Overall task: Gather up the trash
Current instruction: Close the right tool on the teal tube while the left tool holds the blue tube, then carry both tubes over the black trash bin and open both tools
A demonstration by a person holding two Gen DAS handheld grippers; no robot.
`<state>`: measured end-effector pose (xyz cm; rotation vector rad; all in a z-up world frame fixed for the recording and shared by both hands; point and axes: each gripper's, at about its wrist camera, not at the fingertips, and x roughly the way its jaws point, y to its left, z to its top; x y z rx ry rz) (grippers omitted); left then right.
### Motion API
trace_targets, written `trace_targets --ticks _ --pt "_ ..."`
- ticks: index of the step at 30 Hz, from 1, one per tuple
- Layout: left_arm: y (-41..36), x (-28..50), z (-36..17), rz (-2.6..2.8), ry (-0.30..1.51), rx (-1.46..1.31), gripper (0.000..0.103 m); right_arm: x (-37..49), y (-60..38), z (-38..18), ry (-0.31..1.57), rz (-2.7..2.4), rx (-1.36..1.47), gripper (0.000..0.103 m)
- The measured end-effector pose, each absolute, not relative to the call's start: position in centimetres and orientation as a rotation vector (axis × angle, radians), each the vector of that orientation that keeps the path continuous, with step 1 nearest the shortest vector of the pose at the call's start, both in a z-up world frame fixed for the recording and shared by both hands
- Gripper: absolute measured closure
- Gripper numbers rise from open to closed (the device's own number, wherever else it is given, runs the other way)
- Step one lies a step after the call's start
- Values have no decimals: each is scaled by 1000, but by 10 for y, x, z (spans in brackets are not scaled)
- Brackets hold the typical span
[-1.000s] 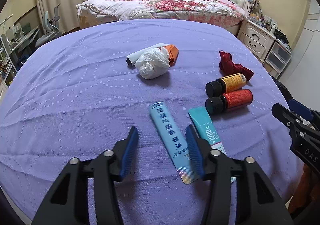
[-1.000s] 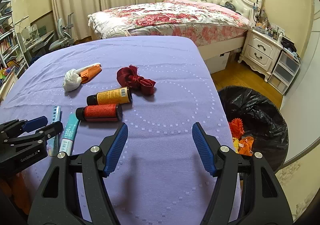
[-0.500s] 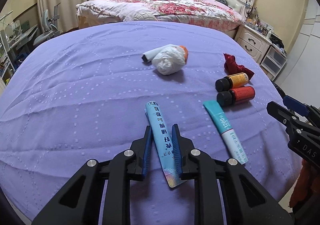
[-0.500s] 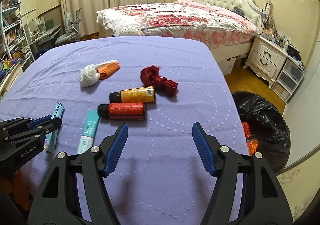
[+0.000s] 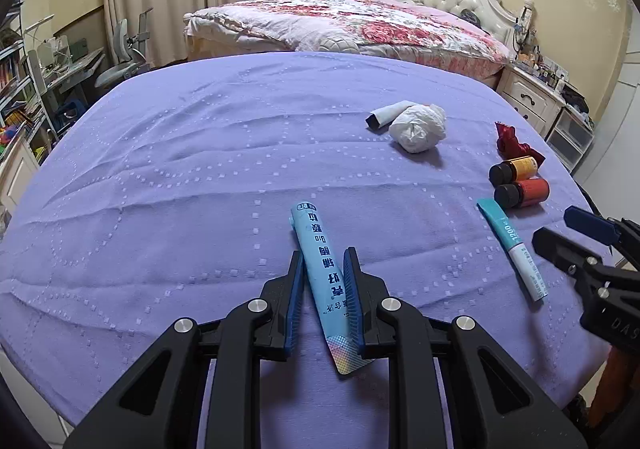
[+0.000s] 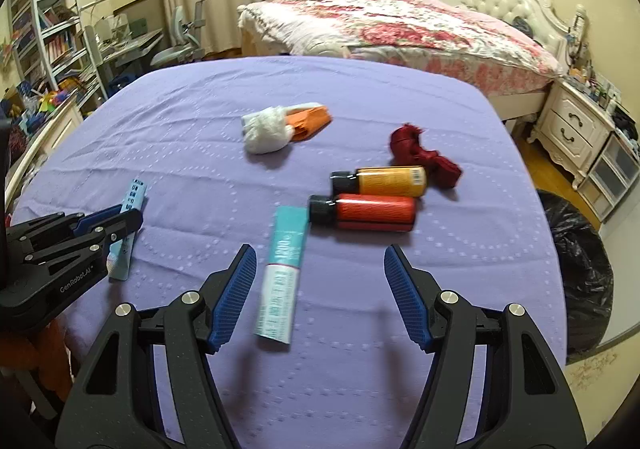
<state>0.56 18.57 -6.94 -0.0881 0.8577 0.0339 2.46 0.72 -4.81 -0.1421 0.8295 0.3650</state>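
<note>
Left gripper [image 5: 323,273], bottom centre of the left wrist view: jaws pinched on the light-blue tube [image 5: 322,281], pads on both its sides at mid-length, holographic crimped end sticking out toward the camera, cap end pointing up-frame; can't tell whether it's clear of the purple cloth [image 5: 180,177] yet. Jaws have just been closing, with the tube between them. Right gripper [image 6: 320,295], bottom centre of its own view: jaws spread wide, nothing between the pads, hovering over the near end of the teal-and-white tube [image 6: 284,273], which lies flat just right of the left pad and runs up-frame. Touching that tube's far end: red bottle [image 6: 370,211] on its side, orange bottle [image 6: 384,181] parallel just behind it. Behind those, a dark red fabric wad [image 6: 420,153]. Further up, centre frame: white crumpled wad [image 6: 266,131] against an orange wrapper [image 6: 310,121]; the left view also shows a rolled paper piece [image 5: 386,115] there. Black bin bag [image 6: 576,269] at right edge, off the table on the floor; contents not visible now. Progress, my read: early. One item gripped, none of the visible ones binned, at least six on the cloth. Next is likely carrying the blue tube to the bag while the right closes on the teal one.
</note>
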Motion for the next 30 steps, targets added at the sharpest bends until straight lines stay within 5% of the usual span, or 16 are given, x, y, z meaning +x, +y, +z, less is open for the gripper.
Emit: trace_targets --ticks 10,13,30 --pt "189 4 -73 23 843 -99 82 23 25 -68 901 395 -192 66" --pt "189 3 -73 17 837 -105 82 22 26 -68 895 404 -197 85" --pt "157 9 -46 -58 761 -112 82 21 -7 -41 823 386 -113 86"
